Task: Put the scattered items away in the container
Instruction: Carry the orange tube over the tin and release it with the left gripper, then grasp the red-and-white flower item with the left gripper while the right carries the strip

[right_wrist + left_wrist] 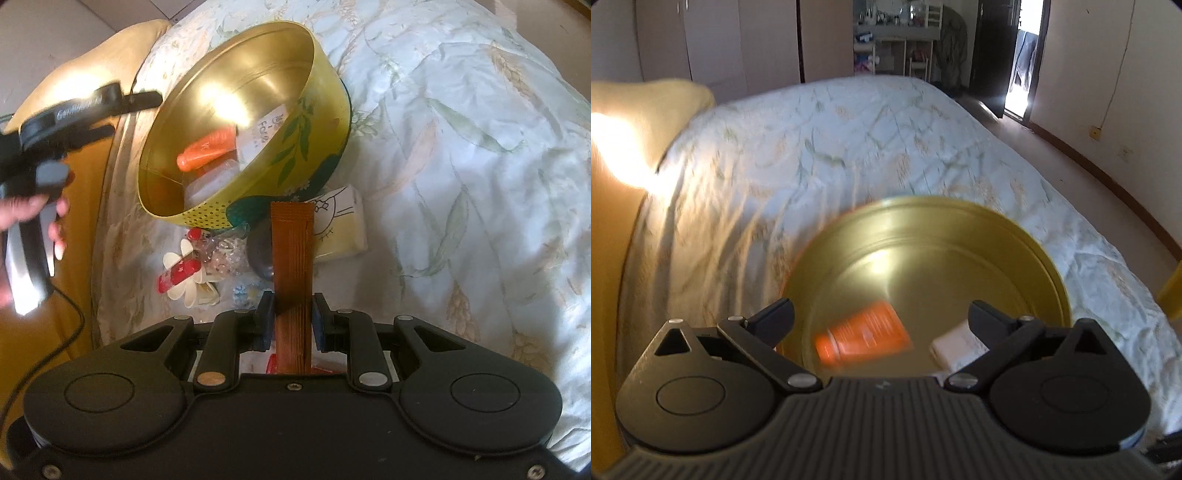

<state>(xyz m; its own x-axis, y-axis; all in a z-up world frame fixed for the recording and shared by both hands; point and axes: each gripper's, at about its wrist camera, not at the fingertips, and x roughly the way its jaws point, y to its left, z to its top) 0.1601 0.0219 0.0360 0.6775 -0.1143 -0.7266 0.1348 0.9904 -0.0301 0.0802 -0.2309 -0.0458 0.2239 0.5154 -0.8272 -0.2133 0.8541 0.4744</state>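
Note:
A round gold tin sits on the bed; it also shows in the right wrist view, tilted. An orange tube and a white packet lie inside it. My left gripper is open and empty just above the tin's near rim; it also shows in the right wrist view beside the tin. My right gripper is shut on a long brown sachet, held upright in front of the tin. Loose items lie below the tin: a red tube, white flower clips, a clear wrapper.
A pale yellow tissue pack and a dark round object lie next to the tin. The bed has a floral white quilt. A yellow pillow lies at the left. Floor and a doorway are at the right.

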